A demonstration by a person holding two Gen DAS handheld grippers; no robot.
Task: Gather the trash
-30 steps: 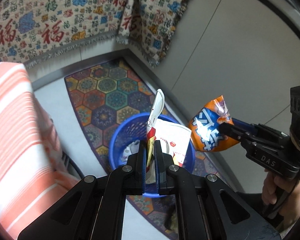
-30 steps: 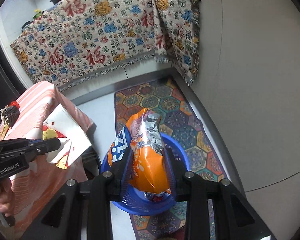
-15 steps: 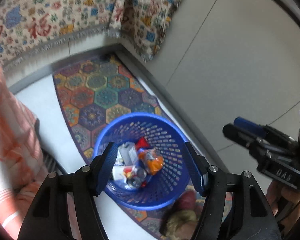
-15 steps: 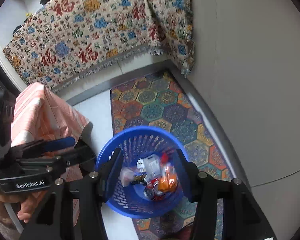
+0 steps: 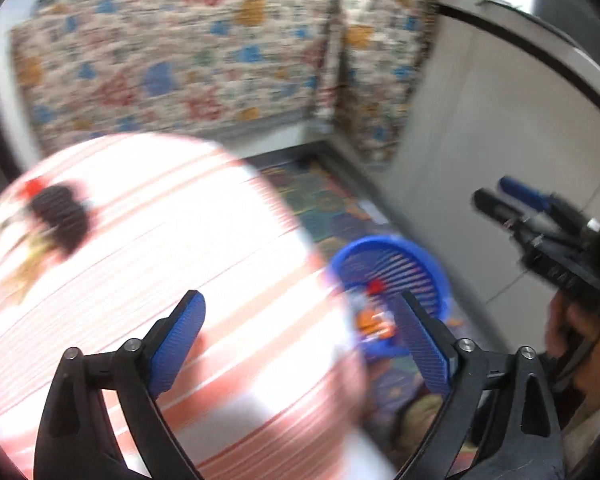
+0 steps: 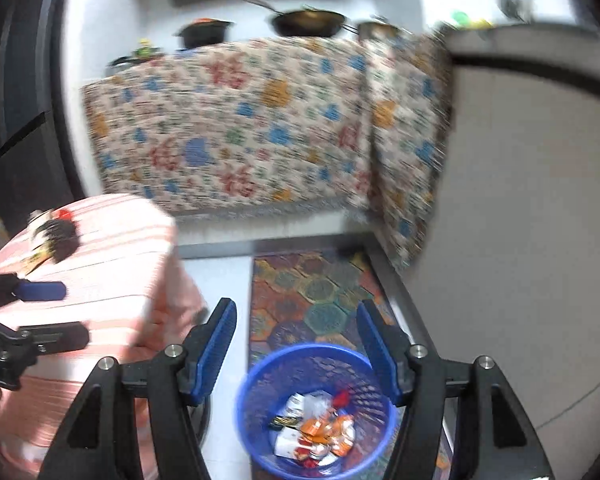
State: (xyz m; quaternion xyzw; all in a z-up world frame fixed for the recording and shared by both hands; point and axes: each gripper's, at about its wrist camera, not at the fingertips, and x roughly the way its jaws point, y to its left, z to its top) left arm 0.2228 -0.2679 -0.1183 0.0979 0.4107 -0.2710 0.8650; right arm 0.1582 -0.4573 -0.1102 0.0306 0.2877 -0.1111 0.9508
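A blue perforated basket (image 6: 256, 416) (image 5: 432, 268) stands on the patterned rug and holds several wrappers, among them an orange chip bag (image 6: 324, 428) and white paper. My left gripper (image 5: 300, 320) hangs over the striped table with its jaws opening wide and nothing between them. My right gripper (image 6: 294, 328) is above and behind the basket, its jaws also opening and empty. A dark brush-like item with a red tip (image 5: 60, 216) (image 6: 58, 236) lies on the striped tablecloth at the far left. Both views are blurred by motion.
The round table in an orange-and-white striped cloth (image 5: 148, 248) fills the left. A patterned blanket (image 6: 236, 128) drapes a counter behind, with pans on top. A pale wall (image 6: 520, 240) runs along the right. The hexagon rug (image 6: 316, 292) covers the floor strip.
Both grippers let go of their trash, which dropped into the basket. Both then rose and swung away, the left one toward the striped table, with jaws widening.
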